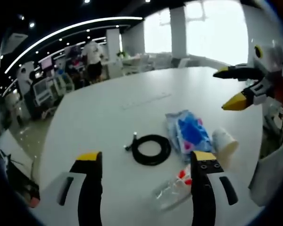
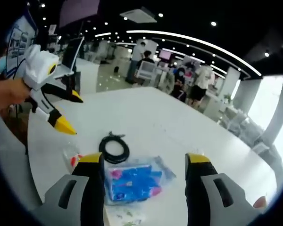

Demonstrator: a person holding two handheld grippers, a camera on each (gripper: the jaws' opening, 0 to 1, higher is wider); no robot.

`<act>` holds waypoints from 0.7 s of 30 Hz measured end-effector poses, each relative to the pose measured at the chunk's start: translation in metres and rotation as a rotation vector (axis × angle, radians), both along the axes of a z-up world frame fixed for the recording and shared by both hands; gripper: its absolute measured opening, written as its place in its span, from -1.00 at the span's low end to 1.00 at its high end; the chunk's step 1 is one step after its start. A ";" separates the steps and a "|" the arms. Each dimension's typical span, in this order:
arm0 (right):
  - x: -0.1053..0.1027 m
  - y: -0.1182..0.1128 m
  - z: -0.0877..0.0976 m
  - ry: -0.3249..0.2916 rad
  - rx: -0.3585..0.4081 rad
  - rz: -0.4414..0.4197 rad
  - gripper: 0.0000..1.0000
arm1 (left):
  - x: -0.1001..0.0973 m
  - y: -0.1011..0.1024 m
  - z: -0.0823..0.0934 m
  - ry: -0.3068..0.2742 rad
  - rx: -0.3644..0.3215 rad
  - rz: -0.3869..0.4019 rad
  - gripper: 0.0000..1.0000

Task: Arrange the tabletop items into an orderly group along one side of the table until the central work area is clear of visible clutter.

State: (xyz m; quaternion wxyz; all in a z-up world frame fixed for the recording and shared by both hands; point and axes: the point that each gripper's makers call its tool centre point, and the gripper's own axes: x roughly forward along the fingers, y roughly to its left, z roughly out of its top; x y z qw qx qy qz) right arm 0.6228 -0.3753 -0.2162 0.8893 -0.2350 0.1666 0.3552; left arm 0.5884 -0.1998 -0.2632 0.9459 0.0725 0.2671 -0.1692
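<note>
A black coiled cable [image 1: 152, 149] lies on the white table [image 1: 132, 94], just ahead of my open left gripper [image 1: 146, 157]. To its right rest a blue packet [image 1: 191, 134] and a white paper cup [image 1: 225, 141] on its side. A clear bag with red bits [image 1: 177, 188] lies by the right jaw. My right gripper [image 1: 227, 88] hangs open above the table's right side. In the right gripper view, the blue packet [image 2: 132, 181] lies on the table [image 2: 155, 117] between the jaws of the open right gripper [image 2: 144, 160]. Beyond are the cable [image 2: 114, 147] and clear bag [image 2: 73, 159]. The left gripper [image 2: 71, 113] is open, held by a hand.
The table's far half [image 1: 146, 89] is bare white surface with a rounded edge. Behind it stand desks, screens and chairs [image 1: 52, 87], and people [image 2: 198, 84] stand in the office aisle. Bright windows [image 1: 212, 28] lie past the table.
</note>
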 end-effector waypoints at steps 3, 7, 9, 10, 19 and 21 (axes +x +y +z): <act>0.004 0.004 -0.007 0.014 -0.006 0.005 0.33 | 0.004 0.001 -0.005 0.011 0.000 0.005 0.44; 0.010 0.011 -0.013 0.025 -0.004 0.009 0.26 | 0.011 0.004 -0.008 0.009 -0.011 0.020 0.42; 0.012 0.015 -0.014 0.028 -0.002 0.013 0.22 | 0.013 0.004 -0.010 0.010 -0.010 0.022 0.40; 0.014 0.017 -0.016 0.031 -0.001 0.016 0.20 | 0.014 0.004 -0.011 0.013 -0.006 0.022 0.39; 0.023 0.034 -0.041 0.081 -0.029 0.054 0.07 | 0.024 0.005 -0.025 0.035 0.001 0.025 0.34; 0.025 0.037 -0.047 0.095 -0.037 0.062 0.04 | 0.026 0.004 -0.031 0.050 0.006 0.020 0.32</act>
